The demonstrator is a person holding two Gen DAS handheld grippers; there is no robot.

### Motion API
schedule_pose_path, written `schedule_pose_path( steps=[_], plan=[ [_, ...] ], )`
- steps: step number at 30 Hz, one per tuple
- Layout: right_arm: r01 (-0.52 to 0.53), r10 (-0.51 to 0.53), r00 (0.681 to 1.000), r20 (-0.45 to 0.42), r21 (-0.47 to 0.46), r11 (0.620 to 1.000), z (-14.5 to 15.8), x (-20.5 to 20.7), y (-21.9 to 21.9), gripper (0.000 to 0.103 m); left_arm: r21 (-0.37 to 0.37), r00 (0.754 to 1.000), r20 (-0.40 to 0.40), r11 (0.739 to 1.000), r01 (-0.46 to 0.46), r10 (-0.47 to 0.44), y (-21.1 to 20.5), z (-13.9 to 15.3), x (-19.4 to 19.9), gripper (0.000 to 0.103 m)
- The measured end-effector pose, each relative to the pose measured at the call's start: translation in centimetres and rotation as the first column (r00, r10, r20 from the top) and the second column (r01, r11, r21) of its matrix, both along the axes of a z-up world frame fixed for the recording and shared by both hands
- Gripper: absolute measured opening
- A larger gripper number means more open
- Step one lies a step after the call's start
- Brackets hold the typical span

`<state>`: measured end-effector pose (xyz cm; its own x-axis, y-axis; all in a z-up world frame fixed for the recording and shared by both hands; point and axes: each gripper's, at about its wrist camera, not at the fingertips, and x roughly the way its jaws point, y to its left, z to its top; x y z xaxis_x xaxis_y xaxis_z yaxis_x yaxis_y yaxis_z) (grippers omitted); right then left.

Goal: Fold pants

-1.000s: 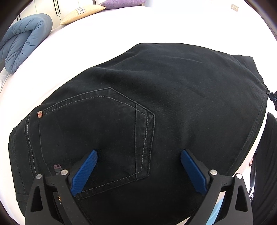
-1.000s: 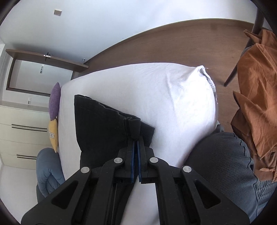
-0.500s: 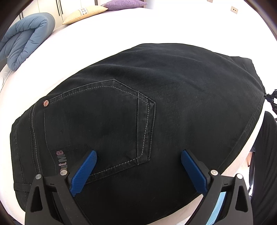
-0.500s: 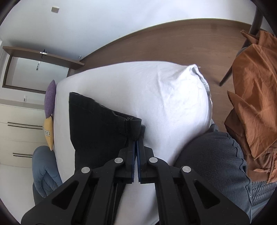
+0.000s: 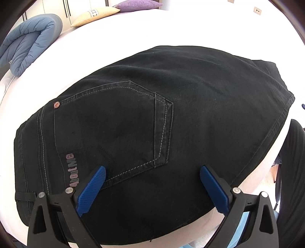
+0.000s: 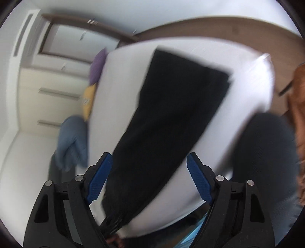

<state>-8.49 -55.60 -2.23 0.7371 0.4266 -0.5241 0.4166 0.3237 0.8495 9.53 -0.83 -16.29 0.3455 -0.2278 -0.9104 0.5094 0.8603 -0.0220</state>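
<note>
Black pants (image 5: 171, 118) lie folded flat on the white bed (image 5: 171, 28), back pocket and a small printed label facing up. My left gripper (image 5: 152, 171) hovers open above the pocket end, blue pads well apart, nothing between them. In the blurred right wrist view the pants (image 6: 171, 118) stretch away as a long dark strip across the bed (image 6: 238, 118). My right gripper (image 6: 149, 164) is above them with its jaws opening; the blue pads stand apart and press on no cloth.
A folded blue quilt (image 5: 28, 45), a cream pillow (image 5: 95, 14) and a purple pillow (image 5: 137, 3) lie at the far side of the bed. A person's dark-trousered leg (image 6: 266, 152) is at the right, orange cloth (image 6: 297, 106) beyond. Wooden floor (image 6: 228, 28) surrounds the bed.
The right gripper was shut on the pants' edge and has let go, opening, lifting and swinging. The left gripper slid a little along the pants, staying open.
</note>
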Motion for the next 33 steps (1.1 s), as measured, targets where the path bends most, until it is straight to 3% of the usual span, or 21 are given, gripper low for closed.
schedule_pose_path(
  steps=[2,7,14,20,24,27,33],
  plan=[
    [-0.111,0.112,0.994,-0.001,0.119,0.987,-2.1,2.3,4.1,0.054,0.000,1.000,-0.001,1.000,-0.002,0.002,0.2,-0.1,-0.1,0.102],
    [-0.170,0.195,0.976,-0.100,0.221,0.960,-7.0,4.5,9.2,0.035,-0.006,1.000,0.002,1.000,-0.008,0.008,0.9,0.0,-0.2,0.102],
    [-0.154,0.199,0.967,-0.161,0.256,0.954,-9.5,4.7,10.3,0.035,-0.014,1.000,0.002,1.000,-0.007,0.007,1.1,0.0,0.2,0.103],
    [-0.124,0.171,0.975,-0.141,0.292,0.948,-10.8,5.1,10.6,0.035,-0.012,1.000,0.001,1.000,-0.010,0.010,1.0,-0.2,0.3,0.103],
    [-0.129,0.173,0.976,-0.135,0.284,0.950,-11.3,5.6,10.4,0.035,-0.008,1.000,0.002,1.000,-0.010,0.010,0.8,-0.1,0.3,0.103],
    [-0.151,0.192,0.968,-0.160,0.239,0.959,-11.3,6.2,10.5,0.004,-0.004,1.000,-0.002,1.000,-0.007,0.007,0.4,-0.2,0.2,0.103],
    [-0.174,0.204,0.958,-0.199,0.157,0.972,-10.5,5.9,11.2,0.001,0.010,1.000,-0.014,1.000,0.015,-0.015,0.3,-0.2,0.2,0.103]
  ],
)
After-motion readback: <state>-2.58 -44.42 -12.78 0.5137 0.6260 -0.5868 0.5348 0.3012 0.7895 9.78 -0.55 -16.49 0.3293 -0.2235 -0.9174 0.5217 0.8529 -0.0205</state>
